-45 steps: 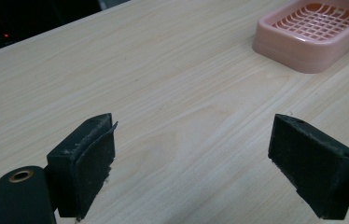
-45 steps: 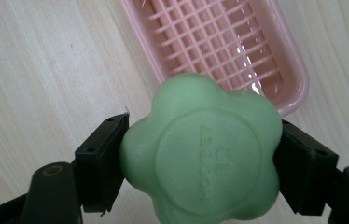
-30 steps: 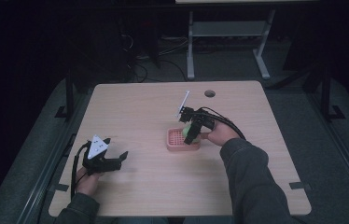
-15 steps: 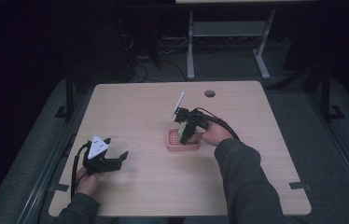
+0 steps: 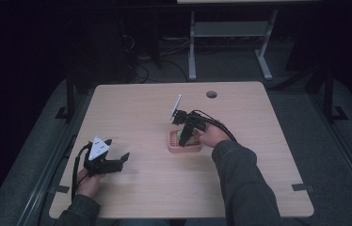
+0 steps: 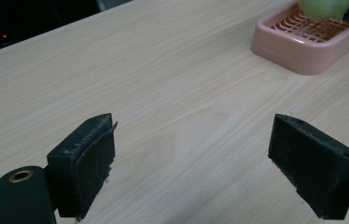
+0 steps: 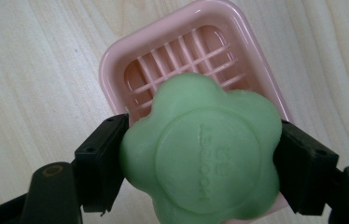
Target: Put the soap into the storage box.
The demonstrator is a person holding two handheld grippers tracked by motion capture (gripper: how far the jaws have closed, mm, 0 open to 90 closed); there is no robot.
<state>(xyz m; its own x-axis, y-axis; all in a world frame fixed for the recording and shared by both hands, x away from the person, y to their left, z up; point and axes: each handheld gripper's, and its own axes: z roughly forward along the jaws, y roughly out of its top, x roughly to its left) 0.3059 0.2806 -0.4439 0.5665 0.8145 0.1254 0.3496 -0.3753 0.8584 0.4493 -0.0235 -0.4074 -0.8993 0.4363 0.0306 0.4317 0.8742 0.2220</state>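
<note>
Table (image 5: 132,108): pale wood top, bare apart from the dish; a round cable hole (image 5: 212,94) sits toward 1 o'clock from centre.

Right gripper (image 7: 198,154): held over the dish near table centre, pointing steeply down; jaws pinch the soap from both sides, pads touching its lobes.

Left gripper (image 6: 205,163): rests near the 8 o'clock corner of the table, well apart from the dish; jaws spread wide, nothing between them, bare wood beneath.

Soap dish (image 7: 116,56): pink, rounded rectangle with a slatted grid floor; sits flat on the table, at 1 o'clock in the left gripper view.

Soap (image 7: 200,149): green, flower-shaped bar with a raised round centre and embossed lettering, unreadable. Held in the right jaws directly above the dish; whether it touches the grid I cannot tell.

Risk 1: rounded lobes give the flat pads little purchase; judged likely to slip or rotate if the squeeze eases unevenly.

Risk 2: soap overhangs the near rim of the dish; released here, it could tip onto the table.

Risk 3: dish is light and unheld; a sideways nudge could slide it.
</note>
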